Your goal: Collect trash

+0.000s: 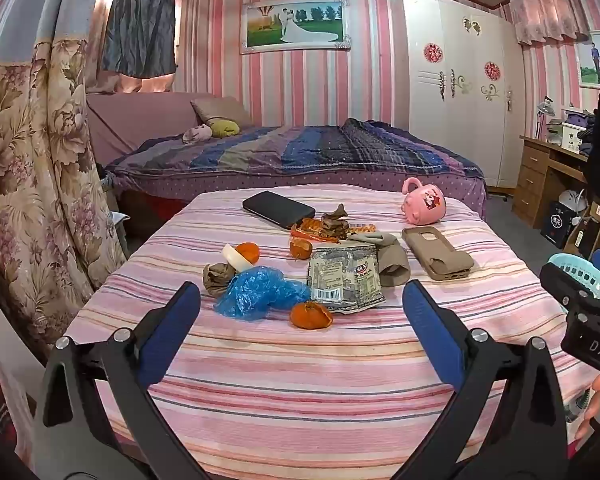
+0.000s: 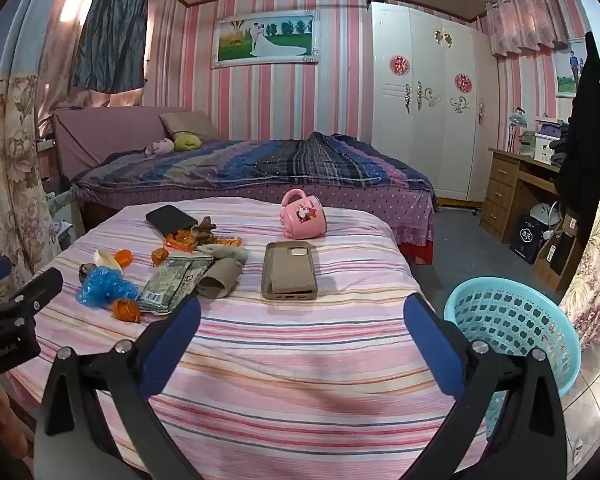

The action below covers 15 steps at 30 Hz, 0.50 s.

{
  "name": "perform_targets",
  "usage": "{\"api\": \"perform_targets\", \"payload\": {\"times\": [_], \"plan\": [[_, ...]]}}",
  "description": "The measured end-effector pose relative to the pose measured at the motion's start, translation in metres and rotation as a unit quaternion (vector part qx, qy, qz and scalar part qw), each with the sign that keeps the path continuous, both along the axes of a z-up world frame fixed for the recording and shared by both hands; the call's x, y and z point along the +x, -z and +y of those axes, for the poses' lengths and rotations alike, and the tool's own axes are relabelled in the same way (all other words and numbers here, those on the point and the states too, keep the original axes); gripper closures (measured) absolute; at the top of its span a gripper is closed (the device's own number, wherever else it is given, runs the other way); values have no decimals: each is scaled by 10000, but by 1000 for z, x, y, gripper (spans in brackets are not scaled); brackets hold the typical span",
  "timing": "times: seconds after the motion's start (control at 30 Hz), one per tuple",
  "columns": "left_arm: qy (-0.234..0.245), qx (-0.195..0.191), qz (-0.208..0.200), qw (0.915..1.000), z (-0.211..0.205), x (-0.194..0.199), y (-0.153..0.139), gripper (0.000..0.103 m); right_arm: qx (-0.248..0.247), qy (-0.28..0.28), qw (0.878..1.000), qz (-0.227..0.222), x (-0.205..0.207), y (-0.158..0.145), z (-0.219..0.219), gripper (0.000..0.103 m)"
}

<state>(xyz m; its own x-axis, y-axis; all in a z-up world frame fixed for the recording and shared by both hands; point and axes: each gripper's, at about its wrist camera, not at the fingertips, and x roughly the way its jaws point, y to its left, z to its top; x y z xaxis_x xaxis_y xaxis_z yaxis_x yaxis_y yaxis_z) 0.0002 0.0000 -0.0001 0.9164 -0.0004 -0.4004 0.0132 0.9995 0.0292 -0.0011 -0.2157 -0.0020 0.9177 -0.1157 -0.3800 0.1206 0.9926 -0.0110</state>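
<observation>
Where striped bedding (image 2: 300, 344) holds scattered trash, a blue basket (image 2: 512, 320) stands beside.

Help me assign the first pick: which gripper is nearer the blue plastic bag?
Left. The left gripper faces the blue plastic bag just beyond its open jaws; the right gripper sits farther to the bag's right.

On the surface (image 1: 300, 360), the plastic bag (image 1: 260, 290) lies left of the snack wrapper (image 1: 346, 280), with a peel (image 1: 311, 314) in front between them. The phone case (image 2: 289, 270) lies right of the wrapper, the mug (image 2: 303, 216) behind it. The basket (image 2: 512, 320) stands right of the surface, the bed (image 2: 260, 164) behind.
</observation>
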Motion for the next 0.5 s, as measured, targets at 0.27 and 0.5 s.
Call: {"api": "perform_targets", "payload": {"times": [0.27,0.5], "plan": [[4,-33,-7,10000,1,-2,2,5,-32,23,10000,-52,3,-5,-2,4],[-7,-52,10,10000,8,0,5,5,-73,52,9999,-95,2,-2,1,4]]}}
